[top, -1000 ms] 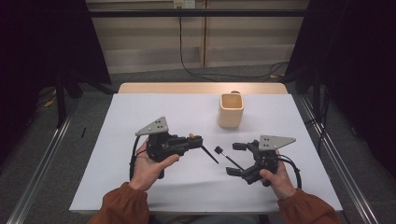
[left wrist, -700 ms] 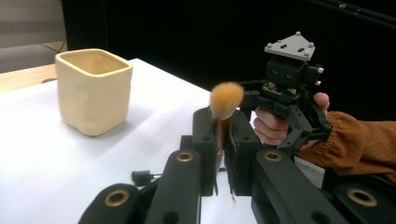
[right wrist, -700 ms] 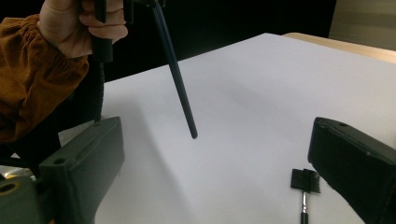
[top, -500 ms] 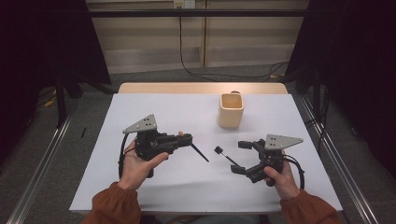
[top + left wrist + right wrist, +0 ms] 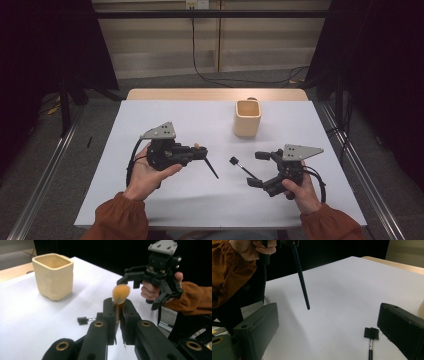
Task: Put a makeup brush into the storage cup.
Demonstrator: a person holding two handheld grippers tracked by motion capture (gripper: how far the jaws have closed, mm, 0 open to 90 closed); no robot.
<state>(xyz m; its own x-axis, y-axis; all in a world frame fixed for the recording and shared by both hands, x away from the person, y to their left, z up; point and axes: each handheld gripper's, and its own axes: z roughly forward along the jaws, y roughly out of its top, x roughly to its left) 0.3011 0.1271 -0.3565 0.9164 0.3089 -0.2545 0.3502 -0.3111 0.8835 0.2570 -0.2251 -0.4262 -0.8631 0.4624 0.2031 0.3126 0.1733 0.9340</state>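
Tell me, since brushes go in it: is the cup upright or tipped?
Upright: the cup stands on its base on the table, mouth up.

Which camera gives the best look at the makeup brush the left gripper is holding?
The left gripper view: the brush stands close up, its orange bristle head above the shut jaws. The high view shows it small, the handle slanting down. The right gripper view shows its dark handle hanging over the table.

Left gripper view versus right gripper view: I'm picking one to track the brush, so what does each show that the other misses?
Left gripper view: the brush's orange bristle tuft clamped in the left tongs, and the whole cream square cup. Right gripper view: the brush's long black handle slanting down above the table. Both: the open right tongs, the white table sheet and the small black-headed tool lying on it.
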